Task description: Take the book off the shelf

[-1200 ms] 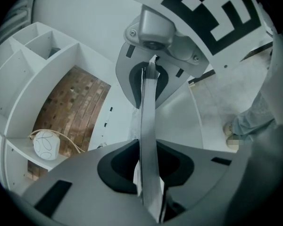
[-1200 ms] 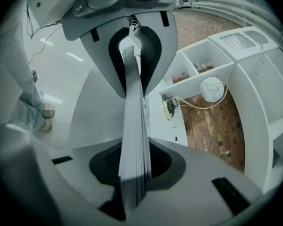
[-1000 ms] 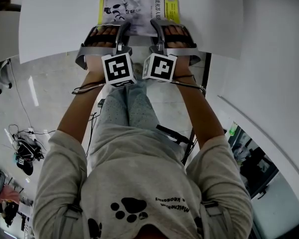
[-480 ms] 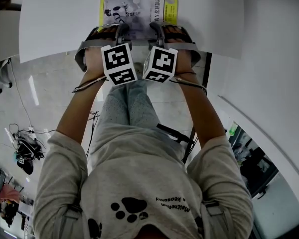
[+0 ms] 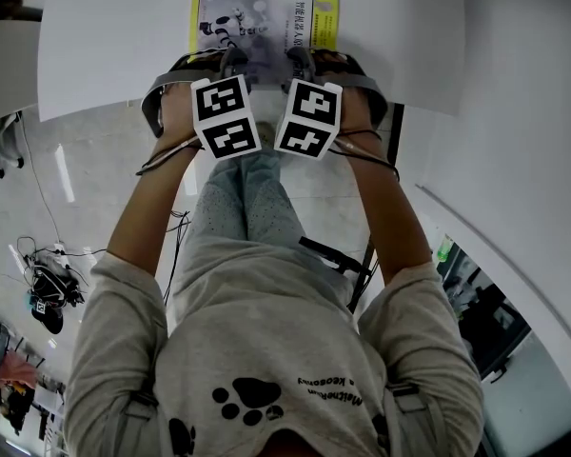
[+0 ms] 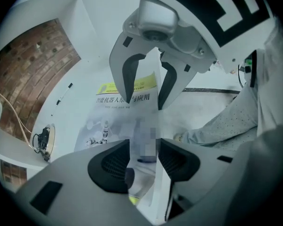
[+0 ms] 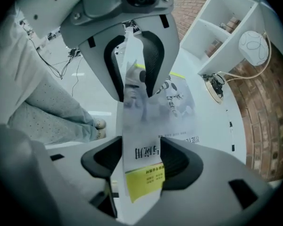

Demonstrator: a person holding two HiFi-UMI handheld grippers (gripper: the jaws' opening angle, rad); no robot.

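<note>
A book (image 5: 265, 19) with a grey cover and a yellow strip lies flat on the white table (image 5: 114, 46), near its front edge. My left gripper (image 5: 233, 61) and right gripper (image 5: 301, 61) point steeply down side by side at the book's near edge. In the left gripper view the book (image 6: 114, 113) runs between the pads of my left gripper (image 6: 145, 160), with a gap at each pad. In the right gripper view the yellow-strip end of the book (image 7: 142, 171) stands between the pads of my right gripper (image 7: 140, 161), loose. Both pairs of jaws have just been opening.
A white shelf unit (image 7: 226, 27) with a round white lamp (image 7: 254, 46) stands before a brick wall beyond the table. A cable port (image 7: 216, 84) sits in the tabletop. Cables and bags (image 5: 48, 288) lie on the floor at the left.
Both grippers have tipped more steeply down over the book's near edge, their marker cubes swinging toward the book. Their jaws have widened and let go of the book.
</note>
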